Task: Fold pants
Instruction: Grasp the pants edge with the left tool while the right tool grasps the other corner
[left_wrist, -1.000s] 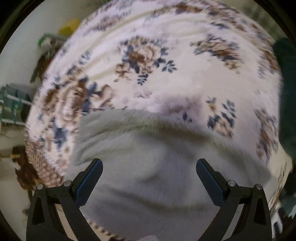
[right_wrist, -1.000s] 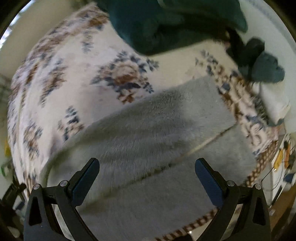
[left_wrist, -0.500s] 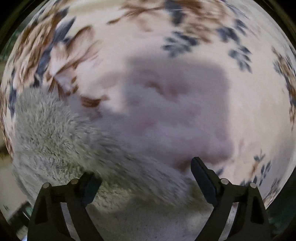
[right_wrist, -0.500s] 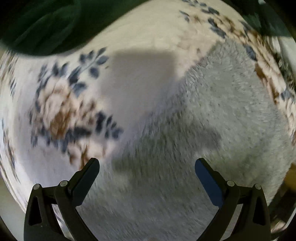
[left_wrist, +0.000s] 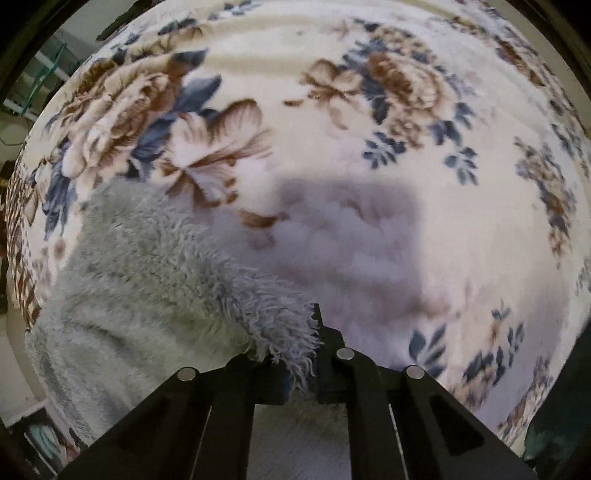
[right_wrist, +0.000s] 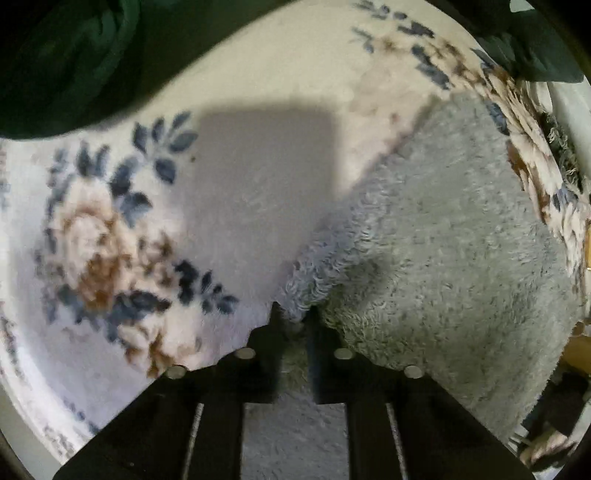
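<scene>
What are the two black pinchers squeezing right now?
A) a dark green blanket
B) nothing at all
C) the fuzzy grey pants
C: both the left gripper and the right gripper are closed on an edge of the fuzzy grey pants, tufts bunched between their fingers.

Both hand-held grippers (left_wrist: 301, 354) (right_wrist: 295, 321) just closed on pants (left_wrist: 147, 280) edge.

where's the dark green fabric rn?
Right wrist view: the dark green fabric fills the top-left corner, lying on the floral blanket, apart from the grey pants. Another piece shows top right.
</scene>
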